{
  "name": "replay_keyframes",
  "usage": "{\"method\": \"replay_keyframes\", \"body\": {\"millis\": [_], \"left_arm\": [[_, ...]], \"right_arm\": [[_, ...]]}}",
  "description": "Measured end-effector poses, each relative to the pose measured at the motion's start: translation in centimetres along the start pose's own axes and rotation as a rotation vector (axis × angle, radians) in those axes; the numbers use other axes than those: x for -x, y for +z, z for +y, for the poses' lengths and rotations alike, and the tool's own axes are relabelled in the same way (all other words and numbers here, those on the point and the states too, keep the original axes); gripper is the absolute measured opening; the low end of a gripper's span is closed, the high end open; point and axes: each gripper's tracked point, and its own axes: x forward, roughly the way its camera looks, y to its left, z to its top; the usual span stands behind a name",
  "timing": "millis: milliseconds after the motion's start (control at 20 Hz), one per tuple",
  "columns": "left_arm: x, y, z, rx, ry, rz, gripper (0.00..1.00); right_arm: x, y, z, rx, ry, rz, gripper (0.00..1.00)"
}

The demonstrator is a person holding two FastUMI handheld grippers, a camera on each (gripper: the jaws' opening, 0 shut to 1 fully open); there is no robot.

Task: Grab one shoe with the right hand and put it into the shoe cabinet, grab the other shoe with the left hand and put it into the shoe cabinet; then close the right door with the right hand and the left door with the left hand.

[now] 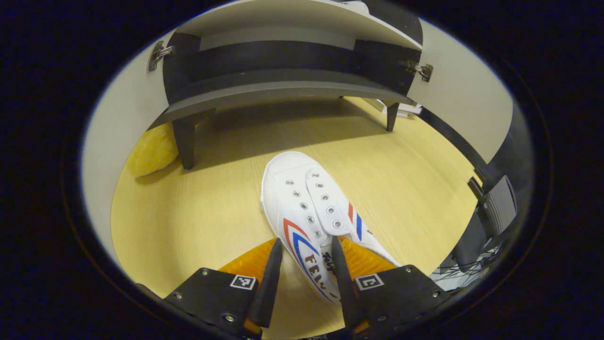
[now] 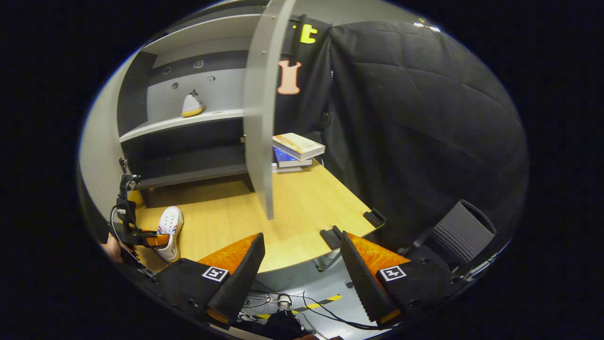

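Straddling the heel end of a white shoe (image 1: 306,208), the left gripper (image 1: 306,262) has one finger at each side of the collar; contact not certain. Shoe lies on the wooden worktop (image 1: 207,212), toe toward the shoe cabinet (image 1: 283,80), whose two doors stand open. Right gripper (image 2: 299,255) spread wide, holding nothing, off the worktop's edge. Second shoe (image 2: 192,106) sits on a cabinet shelf. Books (image 2: 297,148) stacked behind the right door (image 2: 262,108).
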Motion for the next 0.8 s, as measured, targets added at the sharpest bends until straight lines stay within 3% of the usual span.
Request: {"method": "replay_keyframes", "body": {"millis": [50,150,200,250,300,350,400,500,550,800], "left_arm": [[-0.1,0.2,0.0,-0.012,0.0,0.004,0.67],[0.1,0.5,0.3,0.014,0.028,0.041,0.48],[0.1,0.7,0.3,0.041,0.038,0.052,0.58],[0.1,0.8,0.6,0.059,0.06,0.063,0.41],[-0.3,0.7,0.7,0.091,0.081,0.072,0.39],[-0.2,0.6,0.6,0.111,0.094,0.081,0.24],[0.0,0.6,0.8,0.112,0.102,0.085,0.19],[-1.3,0.6,1.2,0.137,0.171,0.075,0.23],[0.1,1.0,1.0,0.145,0.191,0.08,0.02],[0.4,1.7,1.3,0.162,0.233,0.015,0.02]], "right_arm": [[-0.4,-0.1,-0.8,-0.011,-0.019,0.002,1.0],[-1.3,0.3,-1.9,-0.037,-0.035,-0.002,1.0],[-1.7,0.6,-2.3,-0.046,-0.039,-0.006,1.0],[-2.2,0.9,-2.9,-0.049,-0.042,-0.009,1.0],[-2.8,1.5,-3.5,-0.049,-0.042,-0.018,1.0],[-3.6,2.1,-3.9,-0.049,-0.044,-0.029,1.0],[-4.4,2.8,-4.4,-0.05,-0.045,-0.039,1.0],[-6.1,3.9,-5.4,-0.063,-0.037,-0.061,1.0],[-7.1,4.3,-5.7,-0.068,-0.029,-0.07,1.0],[-12.7,6.3,-7.7,-0.018,0.003,-0.115,1.0]]}}
